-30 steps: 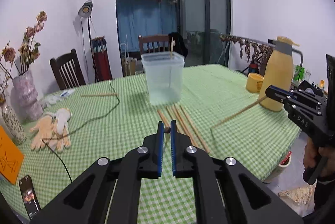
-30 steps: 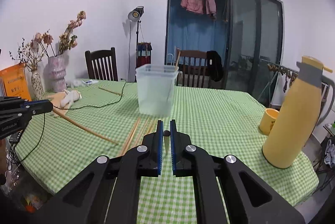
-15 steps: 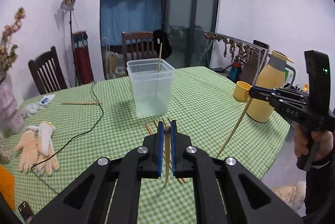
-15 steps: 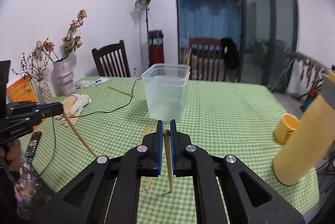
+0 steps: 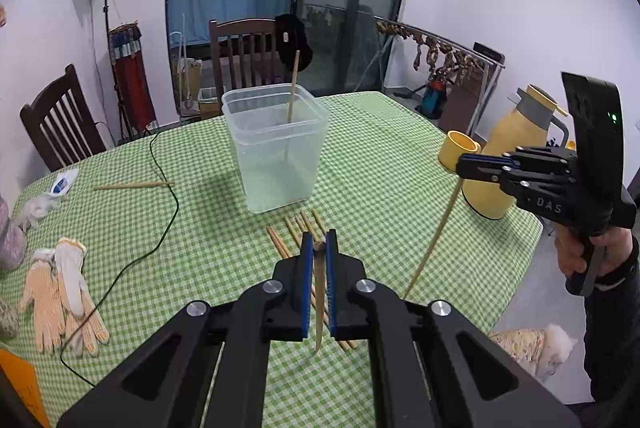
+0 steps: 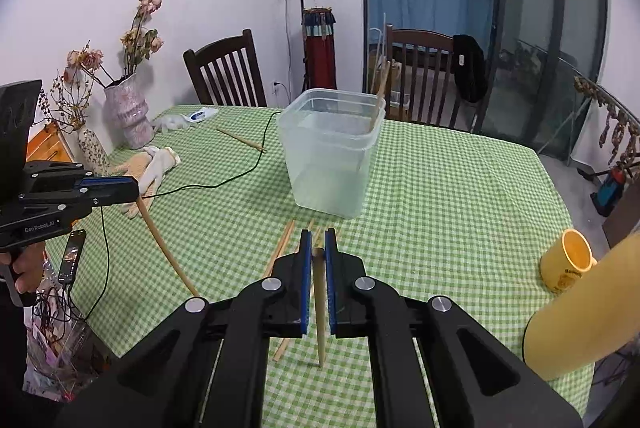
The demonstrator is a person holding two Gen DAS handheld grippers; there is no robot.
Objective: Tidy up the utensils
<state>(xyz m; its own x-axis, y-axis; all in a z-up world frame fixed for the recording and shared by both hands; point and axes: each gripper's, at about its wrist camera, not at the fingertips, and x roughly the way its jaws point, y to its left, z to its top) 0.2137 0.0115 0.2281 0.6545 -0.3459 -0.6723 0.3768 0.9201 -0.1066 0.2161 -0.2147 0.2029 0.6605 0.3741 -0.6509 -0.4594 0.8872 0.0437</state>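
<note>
In the left wrist view, the left tool (image 5: pixel 319 244) is clenched on a chopstick (image 5: pixel 319 302) that hangs tip-down between its blue pads above the green checked surface (image 5: pixel 200 248). Just beyond it, loose chopsticks (image 5: pixel 294 232) lie side by side in front of a clear tub (image 5: pixel 276 148), where one more chopstick (image 5: pixel 293 88) leans upright. A stray chopstick (image 5: pixel 134 185) lies well to the left near a black cable (image 5: pixel 160 212), with gloves (image 5: pixel 60 292) closer to the edge. At right, the right tool (image 5: pixel 466 164) grips its own slanting chopstick (image 5: pixel 434 240) near a yellow mug (image 5: pixel 458 148) and jug (image 5: pixel 516 152). In the right wrist view, the right tool (image 6: pixel 319 248) is closed on a chopstick (image 6: pixel 319 308) pointing down over the surface (image 6: pixel 440 188). The tub (image 6: pixel 332 152) stands ahead, loose chopsticks (image 6: pixel 280 252) before it. At left, the left tool (image 6: pixel 132 188) holds a chopstick (image 6: pixel 168 252) angled downward.
</note>
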